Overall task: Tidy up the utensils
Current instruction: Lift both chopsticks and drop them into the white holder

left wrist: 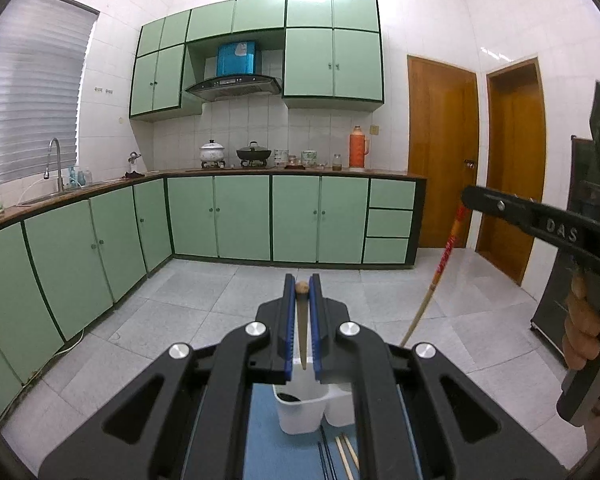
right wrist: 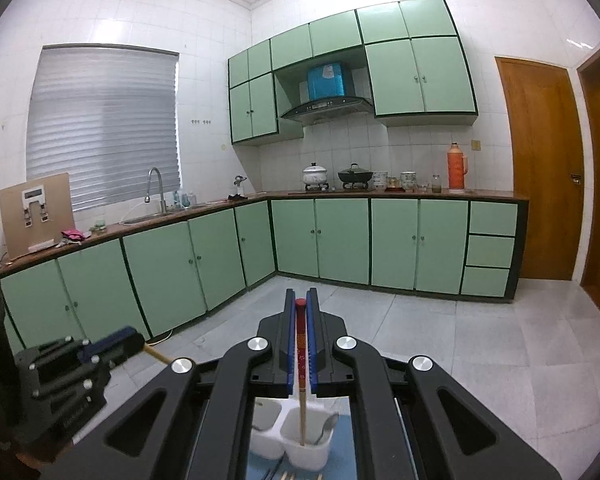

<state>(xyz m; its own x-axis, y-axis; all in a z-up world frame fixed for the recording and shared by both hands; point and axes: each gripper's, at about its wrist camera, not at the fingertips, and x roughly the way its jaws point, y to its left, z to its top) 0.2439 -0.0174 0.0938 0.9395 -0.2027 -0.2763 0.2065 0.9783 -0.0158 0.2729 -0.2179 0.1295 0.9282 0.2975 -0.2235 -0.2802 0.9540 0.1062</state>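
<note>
The utensils are two chopsticks, each one held high over the white holder (right wrist: pixel 288 436); the left tongs (left wrist: pixel 302 286) are clamped on a plain wooden chopstick (left wrist: pixel 302 332), the right tongs (right wrist: pixel 301 304) on a red-topped chopstick (right wrist: pixel 301 352) whose tip hangs in the right compartment; a spoon (right wrist: pixel 327 428) lies there too. The risk, I think, is a thin stick that turns between the pads; then it can miss its compartment and fall on the blue mat (left wrist: pixel 268 432) beside the loose chopsticks (left wrist: pixel 346 456), or push the light holder over.
</note>
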